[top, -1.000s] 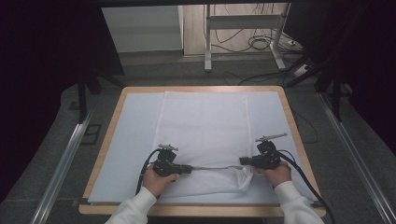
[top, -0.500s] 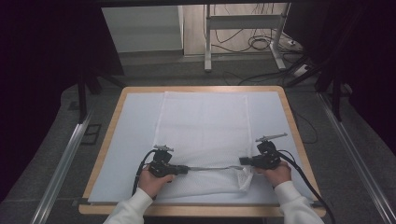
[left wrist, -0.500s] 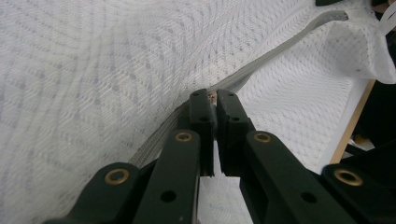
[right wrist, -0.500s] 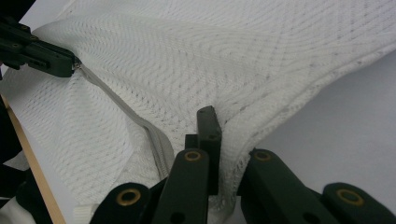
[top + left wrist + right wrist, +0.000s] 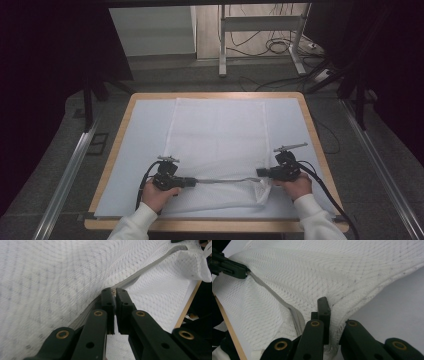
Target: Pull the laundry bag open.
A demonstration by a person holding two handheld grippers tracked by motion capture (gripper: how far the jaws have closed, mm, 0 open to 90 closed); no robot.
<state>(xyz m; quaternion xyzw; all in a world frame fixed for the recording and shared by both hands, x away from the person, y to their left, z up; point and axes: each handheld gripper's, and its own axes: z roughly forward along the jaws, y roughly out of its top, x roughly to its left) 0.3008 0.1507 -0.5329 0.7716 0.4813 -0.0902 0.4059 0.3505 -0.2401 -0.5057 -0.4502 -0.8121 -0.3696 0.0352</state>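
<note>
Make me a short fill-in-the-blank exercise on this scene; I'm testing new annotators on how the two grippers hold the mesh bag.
1. The white mesh bag lies on a table with a ____ rim.
2. The left gripper is shut on the bag's grey ____.
3. The right gripper pinches the bag's ____ fabric.
4. Between the two grippers the zipper is pulled ____.

Missing words: wooden; zipper; mesh; taut

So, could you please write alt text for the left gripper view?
Two black jaws of the left gripper are shut on the grey zipper of a white mesh bag, which lies across a table with a wooden edge.
</note>
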